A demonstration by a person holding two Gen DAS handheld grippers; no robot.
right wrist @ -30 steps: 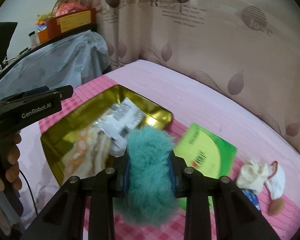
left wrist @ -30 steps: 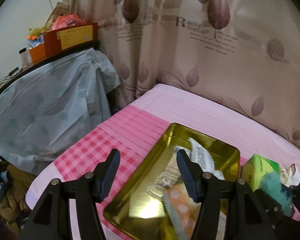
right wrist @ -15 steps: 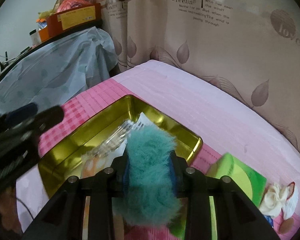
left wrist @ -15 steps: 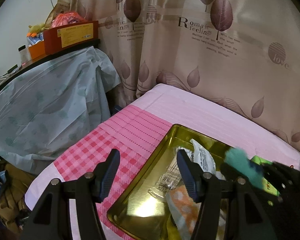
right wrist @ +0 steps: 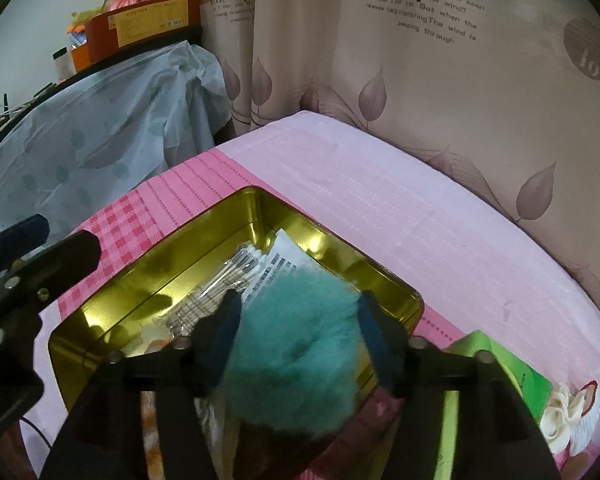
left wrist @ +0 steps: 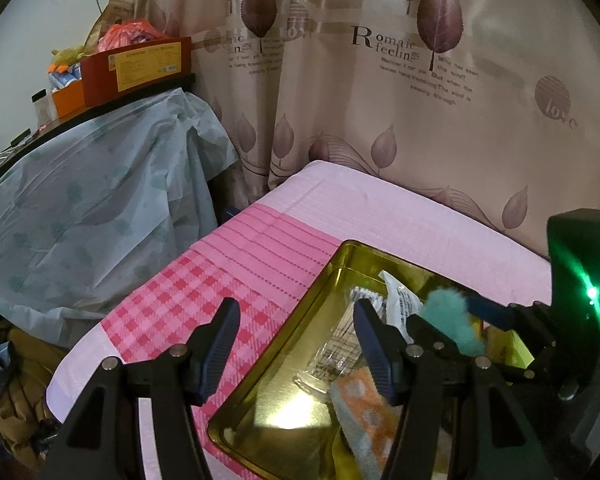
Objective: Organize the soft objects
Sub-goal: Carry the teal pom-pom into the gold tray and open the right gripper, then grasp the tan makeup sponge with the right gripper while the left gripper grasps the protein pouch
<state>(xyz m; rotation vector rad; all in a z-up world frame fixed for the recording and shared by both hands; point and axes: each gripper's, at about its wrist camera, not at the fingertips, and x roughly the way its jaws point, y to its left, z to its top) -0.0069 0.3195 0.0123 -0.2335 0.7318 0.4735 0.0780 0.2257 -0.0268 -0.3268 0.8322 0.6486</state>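
A gold metal tray (left wrist: pixel 284 344) (right wrist: pixel 324 236) lies on the pink cloth and holds a white packet (right wrist: pixel 284 264), a clear packet of sticks (left wrist: pixel 340 344) and an orange dotted cloth (left wrist: pixel 360 400). My right gripper (right wrist: pixel 296 320) is shut on a fluffy teal ball (right wrist: pixel 296 364) and holds it over the tray; the ball also shows in the left wrist view (left wrist: pixel 452 320). My left gripper (left wrist: pixel 296 340) is open and empty, over the tray's left rim.
A green card (right wrist: pixel 512 368) and a small white-and-red fabric thing (right wrist: pixel 572 412) lie on the cloth right of the tray. A curtain (left wrist: pixel 380 100) hangs behind. A plastic-covered shelf (left wrist: pixel 80 200) with boxes stands at the left.
My right gripper has carried the teal ball leftward from beside the green card to over the tray. The left gripper has stayed open and nearly still.
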